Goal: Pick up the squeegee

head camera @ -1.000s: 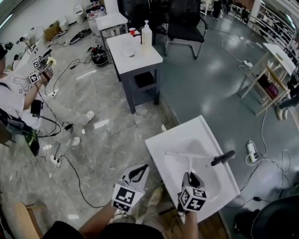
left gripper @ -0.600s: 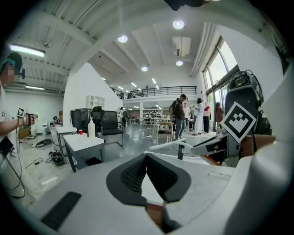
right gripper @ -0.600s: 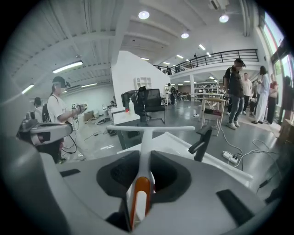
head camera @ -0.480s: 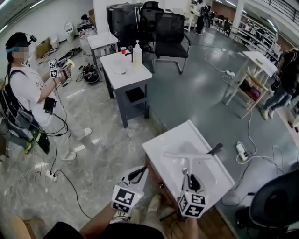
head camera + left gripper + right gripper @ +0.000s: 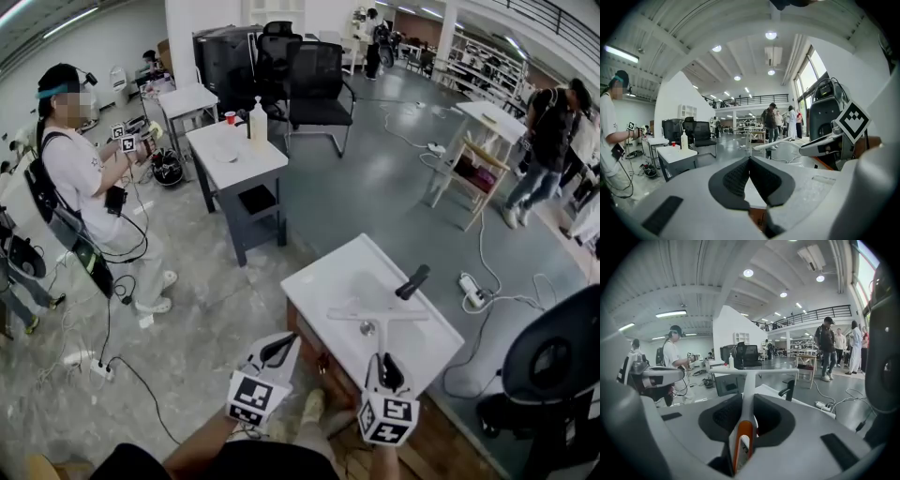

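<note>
Presently: squeegee, white, T-shaped, with an orange-banded handle, held in the right hand-held gripper, whose jaws stand narrow and clamp the handle while the blade crossbar lies out ahead at 12 o'clock of the jaws. In the head view the squeegee sits over the white sink at 5 o'clock of frame centre; the right gripper view shows the blade clear of the sink top. Black faucet stands at 1 o'clock of the blade, apart from it. Left hand-held gripper, at 9 o'clock of the right one and beside the sink's near corner, has its pads closed together at the tips with nothing between them. Counter, white-topped on a grey frame, at 11 o'clock, carries a pump bottle and a red cup. Black office chair at 12 o'clock. Person in a white shirt at 9 o'clock. Power strip on the floor at 3 o'clock of the faucet.
</note>
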